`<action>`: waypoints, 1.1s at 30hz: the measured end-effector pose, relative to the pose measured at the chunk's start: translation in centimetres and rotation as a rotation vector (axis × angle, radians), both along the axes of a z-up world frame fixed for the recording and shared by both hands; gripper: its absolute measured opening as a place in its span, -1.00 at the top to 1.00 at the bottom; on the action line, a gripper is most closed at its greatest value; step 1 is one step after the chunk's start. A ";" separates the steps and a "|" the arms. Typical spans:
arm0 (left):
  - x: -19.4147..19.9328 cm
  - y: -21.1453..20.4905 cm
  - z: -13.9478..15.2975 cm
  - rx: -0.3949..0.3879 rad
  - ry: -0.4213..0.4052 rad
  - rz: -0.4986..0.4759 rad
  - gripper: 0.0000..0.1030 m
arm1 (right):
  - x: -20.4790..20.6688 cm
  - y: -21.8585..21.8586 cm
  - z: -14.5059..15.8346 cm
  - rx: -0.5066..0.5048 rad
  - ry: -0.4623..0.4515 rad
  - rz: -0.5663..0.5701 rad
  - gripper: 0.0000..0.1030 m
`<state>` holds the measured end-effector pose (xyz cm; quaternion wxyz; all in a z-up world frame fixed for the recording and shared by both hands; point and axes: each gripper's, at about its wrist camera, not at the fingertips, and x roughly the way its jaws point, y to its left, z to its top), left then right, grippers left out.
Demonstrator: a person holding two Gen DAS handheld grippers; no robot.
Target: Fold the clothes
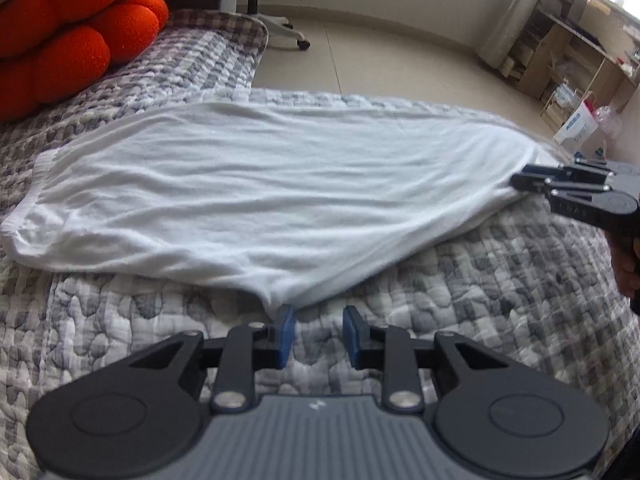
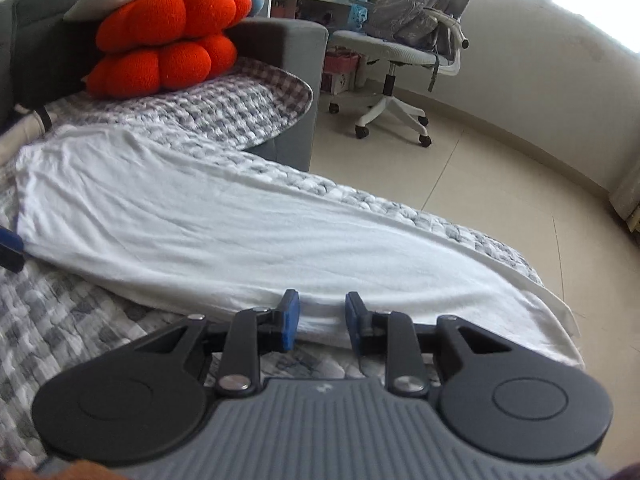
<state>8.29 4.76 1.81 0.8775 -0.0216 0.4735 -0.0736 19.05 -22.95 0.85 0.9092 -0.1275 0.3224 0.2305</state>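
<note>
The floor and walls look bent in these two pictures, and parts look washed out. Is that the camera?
Yes: in the left wrist view the fisheye lens curves the white garment and quilt, and the window corner is blown out. In the right wrist view the wall bows behind the office chair, window glare whitens the top right, and the garment's far end looks soft.
</note>
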 end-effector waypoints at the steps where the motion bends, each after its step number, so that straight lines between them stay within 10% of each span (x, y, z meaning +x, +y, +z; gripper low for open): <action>1: 0.0 0.0 0.0 0.001 0.004 -0.005 0.47 | 0.4 -0.9 0.0 0.012 0.005 -0.028 0.47; 8: -0.5 0.4 1.4 -0.015 -0.018 0.001 0.42 | 4.2 -10.9 -1.1 0.069 0.039 -0.452 0.38; 12: -0.5 1.1 3.0 -0.024 -0.073 0.058 0.42 | 4.7 -18.3 -1.2 0.305 0.104 -0.725 0.26; 22: 1.2 0.0 1.4 -0.023 -0.055 0.078 0.42 | 8.9 -15.7 -1.0 0.204 0.095 -0.471 0.26; 33: 1.5 0.3 0.1 -0.001 -0.012 0.043 0.34 | 12.2 -18.0 -4.2 0.106 0.104 -0.736 0.26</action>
